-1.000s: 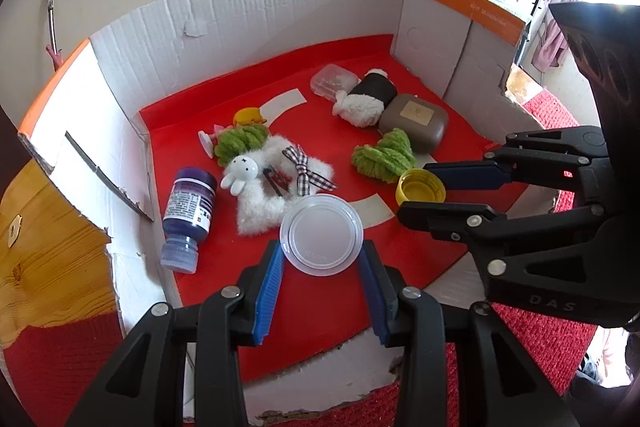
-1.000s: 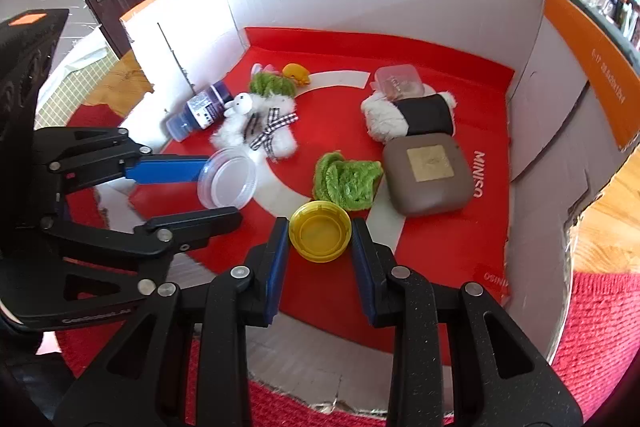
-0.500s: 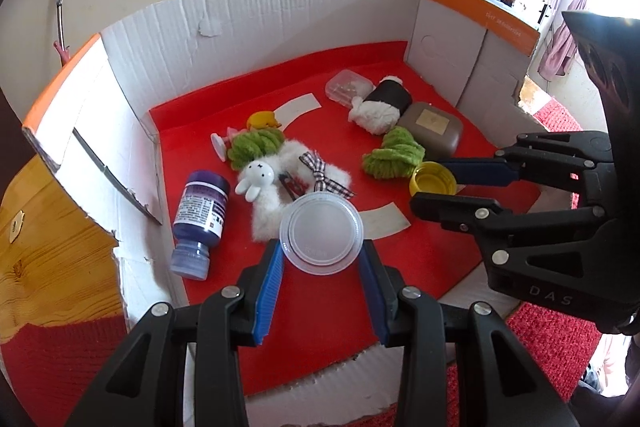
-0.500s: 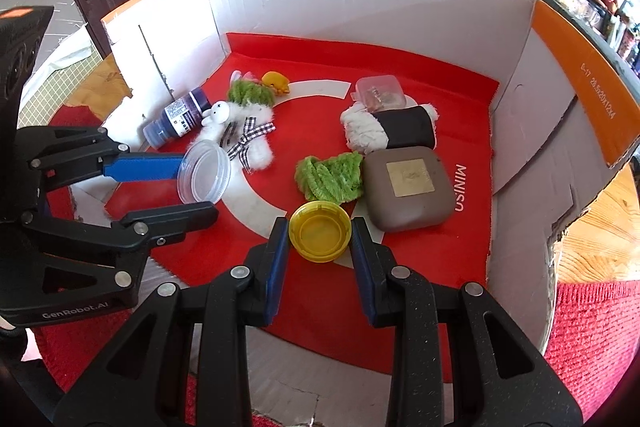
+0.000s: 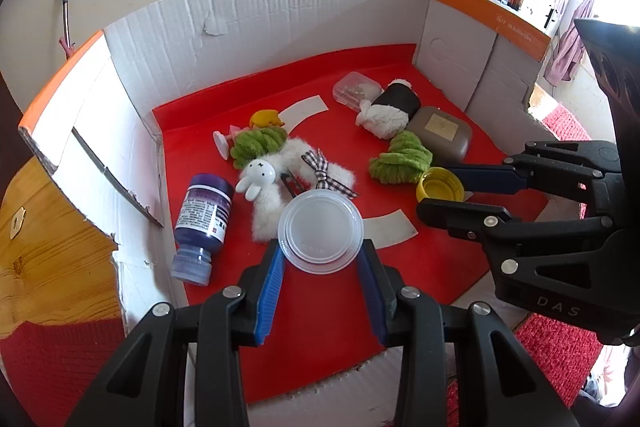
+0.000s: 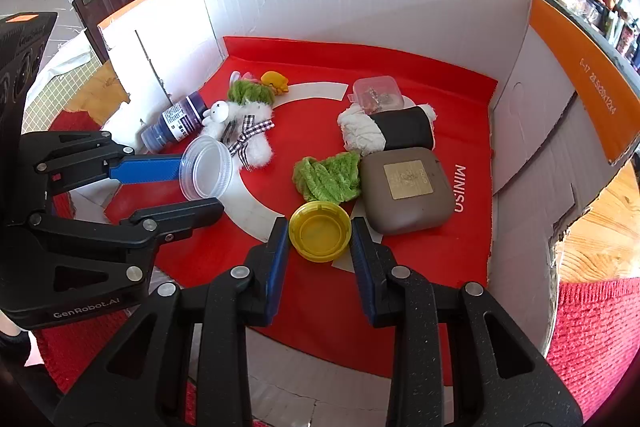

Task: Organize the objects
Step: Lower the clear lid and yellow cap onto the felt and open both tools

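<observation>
Two grippers are closed on things: left gripper holds a clear lid, right gripper a yellow cap.

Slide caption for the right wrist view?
Right gripper grips a yellow cap; left gripper holds a clear cup.

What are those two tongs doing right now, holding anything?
Left tongs: closed on the clear plastic cup.
Right tongs: closed on the yellow cap.
</observation>
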